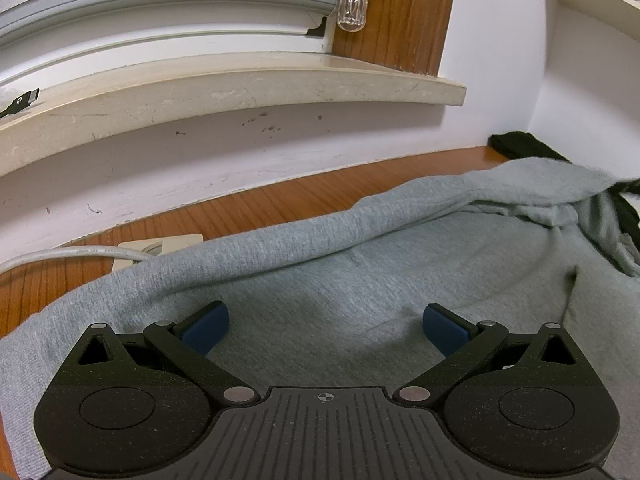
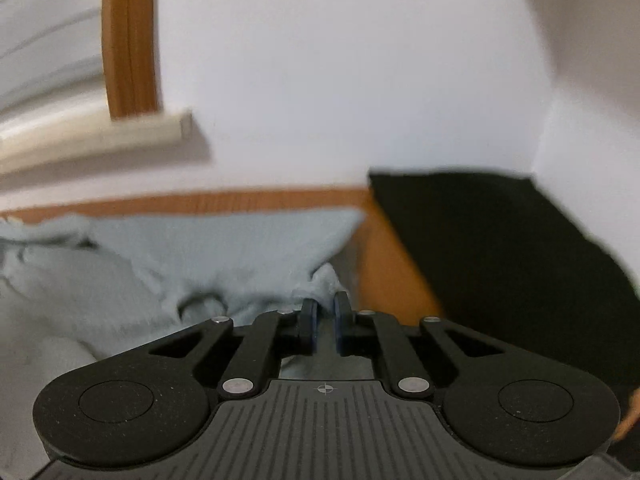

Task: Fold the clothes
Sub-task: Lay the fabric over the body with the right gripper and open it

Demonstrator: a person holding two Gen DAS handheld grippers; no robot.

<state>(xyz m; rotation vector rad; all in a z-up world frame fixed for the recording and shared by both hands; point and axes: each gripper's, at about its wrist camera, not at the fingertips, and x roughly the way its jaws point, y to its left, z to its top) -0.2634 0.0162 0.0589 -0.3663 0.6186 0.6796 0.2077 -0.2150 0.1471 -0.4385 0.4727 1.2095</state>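
Observation:
A light grey garment [image 1: 320, 280] lies spread on the wooden table [image 1: 260, 204], its far edge folded over into a long ridge. My left gripper [image 1: 326, 316] hovers low over the garment's middle, its blue pads [image 1: 206, 326] wide apart and holding nothing. In the right wrist view the same grey garment [image 2: 224, 248] lies rumpled to the left. My right gripper [image 2: 325, 308] has its pads nearly together, pinching a small tuft of the garment's right edge, next to bare wood [image 2: 396, 264].
A black cloth [image 2: 500, 260] lies flat on the table's right, in the wall corner, also in the left wrist view [image 1: 520, 144]. A window sill [image 1: 240, 92] juts out above the table. A white cable [image 1: 72, 256] runs to a socket plate [image 1: 160, 246].

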